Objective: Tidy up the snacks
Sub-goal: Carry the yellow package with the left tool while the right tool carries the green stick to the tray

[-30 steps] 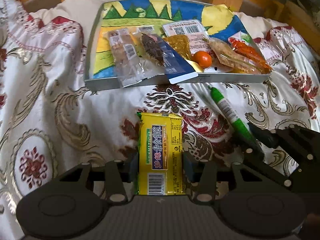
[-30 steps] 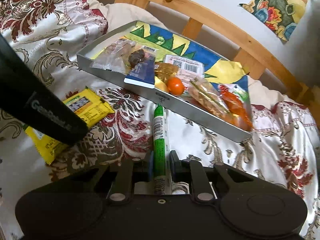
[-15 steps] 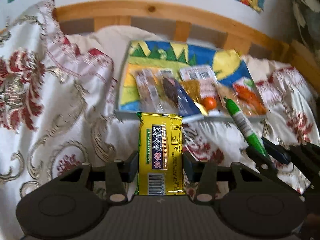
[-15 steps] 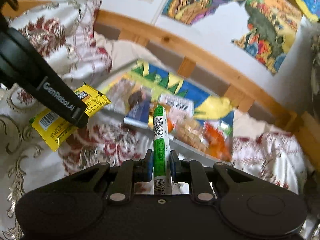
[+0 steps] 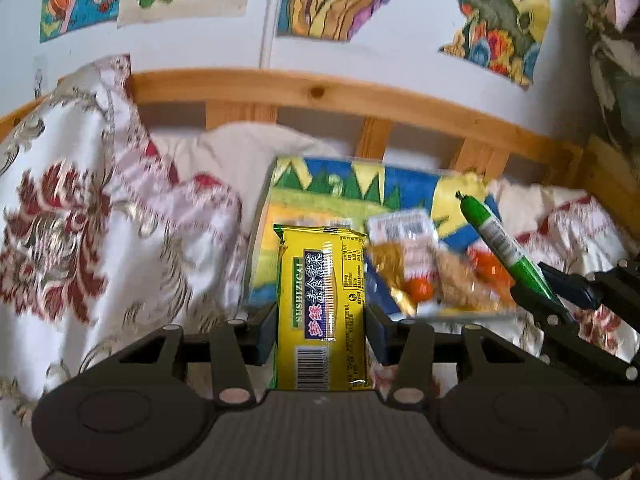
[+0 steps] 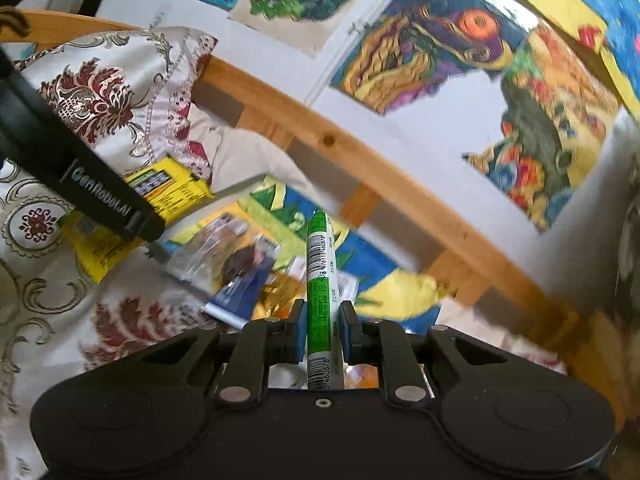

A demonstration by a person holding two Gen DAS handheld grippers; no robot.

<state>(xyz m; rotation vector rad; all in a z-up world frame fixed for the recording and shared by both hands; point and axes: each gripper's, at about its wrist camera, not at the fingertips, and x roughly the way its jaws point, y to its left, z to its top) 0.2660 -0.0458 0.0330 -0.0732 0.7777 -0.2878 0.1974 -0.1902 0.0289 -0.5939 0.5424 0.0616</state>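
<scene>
My left gripper (image 5: 320, 330) is shut on a yellow snack packet (image 5: 322, 304) and holds it in the air in front of the tray. My right gripper (image 6: 322, 330) is shut on a green and white snack stick (image 6: 320, 276), also lifted. The stick (image 5: 502, 248) and right gripper show at the right of the left wrist view. The yellow packet (image 6: 160, 192) and left gripper show at the left of the right wrist view. A grey tray (image 5: 260, 240) with a colourful lining holds several snack packets and a small orange ball (image 5: 420, 288).
The tray lies on a white bedspread (image 5: 100, 240) with red floral pattern, piled high at the left. A wooden slatted headboard (image 5: 360, 100) runs behind the tray. Colourful pictures (image 6: 420, 40) hang on the white wall above.
Both grippers have risen off the bedspread with their snacks, and tilted upward, so the headboard and wall pictures have come into view. The tray now sits lower and farther.
</scene>
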